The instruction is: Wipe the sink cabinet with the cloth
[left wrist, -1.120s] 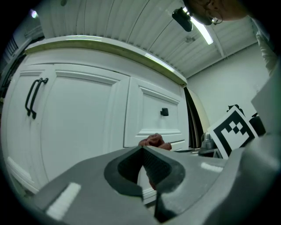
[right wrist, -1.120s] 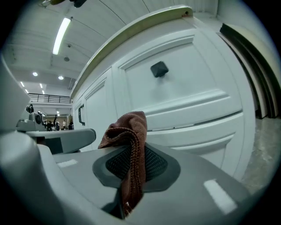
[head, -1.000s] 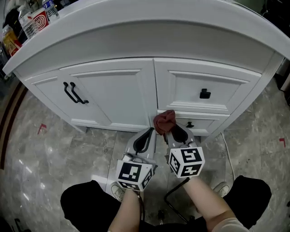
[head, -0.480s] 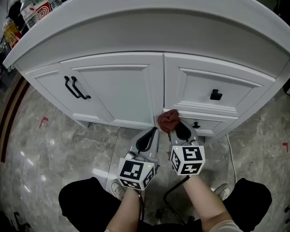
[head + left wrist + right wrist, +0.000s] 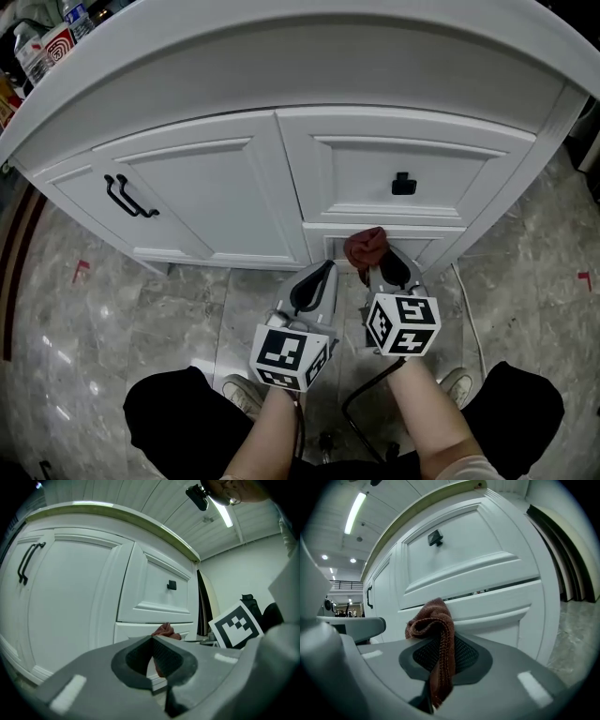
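Cloth [image 5: 433, 620] in right gripper [image 5: 382, 268] | by sink cabinet [image 5: 206, 197] | left gripper [image 5: 323, 272] closed

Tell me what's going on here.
A person crouches in front of a white sink cabinet with a gripper in each hand. The right gripper is shut on a reddish-brown cloth, and the bunched end of the cloth is up against the front of the lower drawer, just under the gap below the upper drawer. The left gripper hangs beside it with its jaws together and nothing between them, clear of the cabinet.
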Tool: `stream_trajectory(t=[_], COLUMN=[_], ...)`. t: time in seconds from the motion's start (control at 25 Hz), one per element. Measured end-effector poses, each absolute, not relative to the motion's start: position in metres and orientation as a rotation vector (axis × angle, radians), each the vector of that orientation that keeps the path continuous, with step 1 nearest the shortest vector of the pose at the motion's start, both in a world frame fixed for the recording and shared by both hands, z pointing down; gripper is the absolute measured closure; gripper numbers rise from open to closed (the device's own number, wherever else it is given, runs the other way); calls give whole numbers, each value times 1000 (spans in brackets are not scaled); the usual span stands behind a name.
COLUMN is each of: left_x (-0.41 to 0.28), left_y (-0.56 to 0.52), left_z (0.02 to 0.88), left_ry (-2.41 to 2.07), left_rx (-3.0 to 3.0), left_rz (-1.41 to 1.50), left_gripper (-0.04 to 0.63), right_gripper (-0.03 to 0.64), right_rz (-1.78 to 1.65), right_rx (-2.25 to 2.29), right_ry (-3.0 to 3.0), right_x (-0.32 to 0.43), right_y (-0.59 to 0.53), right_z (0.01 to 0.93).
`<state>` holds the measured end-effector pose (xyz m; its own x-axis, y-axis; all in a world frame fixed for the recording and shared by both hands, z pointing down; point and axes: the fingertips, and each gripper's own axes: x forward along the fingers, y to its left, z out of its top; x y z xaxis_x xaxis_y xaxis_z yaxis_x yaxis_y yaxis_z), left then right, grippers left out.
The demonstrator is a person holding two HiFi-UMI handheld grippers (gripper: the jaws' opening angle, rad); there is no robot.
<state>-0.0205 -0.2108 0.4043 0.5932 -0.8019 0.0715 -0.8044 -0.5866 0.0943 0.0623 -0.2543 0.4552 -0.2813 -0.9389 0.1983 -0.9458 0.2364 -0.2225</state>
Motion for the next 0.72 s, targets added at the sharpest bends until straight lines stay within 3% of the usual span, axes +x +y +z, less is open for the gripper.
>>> stream_trajectory(t=[0.72], left_x=[52], left_y=[-209], left_z=[401], left_ry=[-1236], left_rx=[2778], left_rz=[55], left_gripper=[595], right_gripper=[532], right_rz=[574], right_rx=[2151], right_ry=[-2279], right_x=[182], right_y=[-238], right_z=[449])
